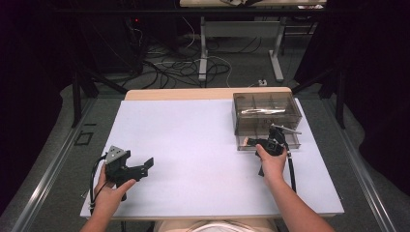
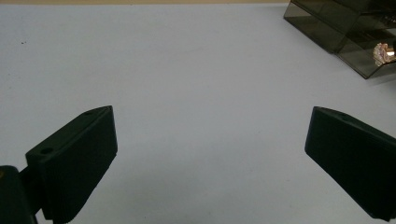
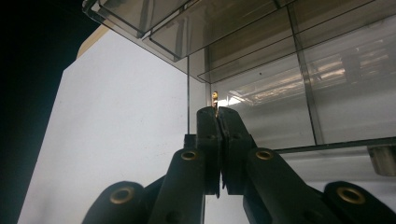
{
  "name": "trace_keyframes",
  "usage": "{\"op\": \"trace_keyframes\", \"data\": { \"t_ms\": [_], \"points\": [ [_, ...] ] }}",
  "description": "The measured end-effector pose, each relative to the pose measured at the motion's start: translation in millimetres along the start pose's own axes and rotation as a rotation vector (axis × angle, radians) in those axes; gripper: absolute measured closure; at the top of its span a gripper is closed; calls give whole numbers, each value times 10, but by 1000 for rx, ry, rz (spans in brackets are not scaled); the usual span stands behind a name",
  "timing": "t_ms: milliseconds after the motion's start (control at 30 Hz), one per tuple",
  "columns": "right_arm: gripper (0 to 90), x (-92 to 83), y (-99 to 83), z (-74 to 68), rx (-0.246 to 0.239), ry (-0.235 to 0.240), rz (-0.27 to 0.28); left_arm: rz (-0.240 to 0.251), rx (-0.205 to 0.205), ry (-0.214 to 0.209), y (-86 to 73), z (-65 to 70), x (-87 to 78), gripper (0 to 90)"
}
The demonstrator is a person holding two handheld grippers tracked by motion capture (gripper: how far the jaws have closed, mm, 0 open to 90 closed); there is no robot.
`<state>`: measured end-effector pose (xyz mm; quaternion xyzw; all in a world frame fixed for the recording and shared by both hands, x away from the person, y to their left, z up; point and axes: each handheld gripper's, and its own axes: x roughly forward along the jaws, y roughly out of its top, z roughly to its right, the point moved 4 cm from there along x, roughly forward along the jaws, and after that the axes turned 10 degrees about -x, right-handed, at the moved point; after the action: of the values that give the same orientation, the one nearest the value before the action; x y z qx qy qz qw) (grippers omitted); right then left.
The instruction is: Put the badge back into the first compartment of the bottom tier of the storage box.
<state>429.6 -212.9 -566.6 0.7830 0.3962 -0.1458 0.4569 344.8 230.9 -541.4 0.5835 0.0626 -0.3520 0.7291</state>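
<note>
Smoky clear plastic forms the compartmented organizer box (image 1: 266, 112) at about two o'clock on the white table (image 1: 193, 145), one drawer (image 1: 267, 141) pulled out toward the person. At that drawer's front the right gripper (image 3: 217, 112) is clenched on a small gold-coloured piece (image 3: 215, 99) poking above its tips. Over at eight o'clock, well apart from the box, the left gripper (image 1: 145, 166) hovers with its jaws spread wide, grasping nothing.

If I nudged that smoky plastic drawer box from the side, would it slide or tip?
Probably slide: the drawer box looks low and wide, sitting flat on the smooth white table. Its thin clear walls suggest it is light. The lower drawer stands pulled out, so it might shift first.
</note>
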Motion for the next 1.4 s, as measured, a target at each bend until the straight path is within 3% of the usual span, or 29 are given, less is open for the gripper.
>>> {"op": "trace_keyframes", "data": {
  "t_ms": [233, 300, 333, 500, 600, 733, 833, 867, 1033, 1100, 1133, 1200, 1300, 1333, 1400],
  "points": [
    [814, 0, 5, -13, 7, 9, 2, -2, -3, -1, -4, 2, -3, 24],
    [787, -43, 6, -22, 2, 18, -34, -2, -3, -1, -4, 1, -4, 24],
    [775, -17, 13, -29, 5, 21, 12, -2, 0, -2, -3, 0, -6, 24],
    [717, -43, 11, -46, 12, 20, -6, -2, 2, -5, -2, 4, -8, 24],
    [674, -38, 19, -50, 9, 19, 21, 0, 2, -6, -2, 6, -11, 24],
    [616, -69, 27, -69, -10, 13, 13, 3, 3, -12, 3, 8, -17, 24],
    [556, -80, 45, -97, -39, 3, 18, 5, 4, -13, 3, 7, -16, 24],
    [529, -79, 51, -104, -61, 0, 41, 5, 4, -14, 4, 7, -16, 24],
    [462, -101, 72, -181, -104, -19, 37, 5, 4, -15, 5, 8, -19, 24],
    [436, -104, 71, -199, -146, -25, 39, 4, 5, -16, 6, 8, -20, 24],
    [410, -91, 72, -231, -169, -26, 65, 5, 5, -17, 6, 9, -18, 24],
    [400, -94, 72, -248, -174, -33, 66, 4, 5, -17, 6, 10, -17, 24],
    [368, -109, 71, -286, -217, -41, 68, 2, 6, -18, 6, 11, -13, 24],
    [360, -104, 72, -304, -248, -71, 84, 4, 6, -19, 6, 12, -7, 24],
    [316, -118, 69, -326, -268, -61, 81, 1, 6, -19, 5, 12, -7, 24]
  ]
}}
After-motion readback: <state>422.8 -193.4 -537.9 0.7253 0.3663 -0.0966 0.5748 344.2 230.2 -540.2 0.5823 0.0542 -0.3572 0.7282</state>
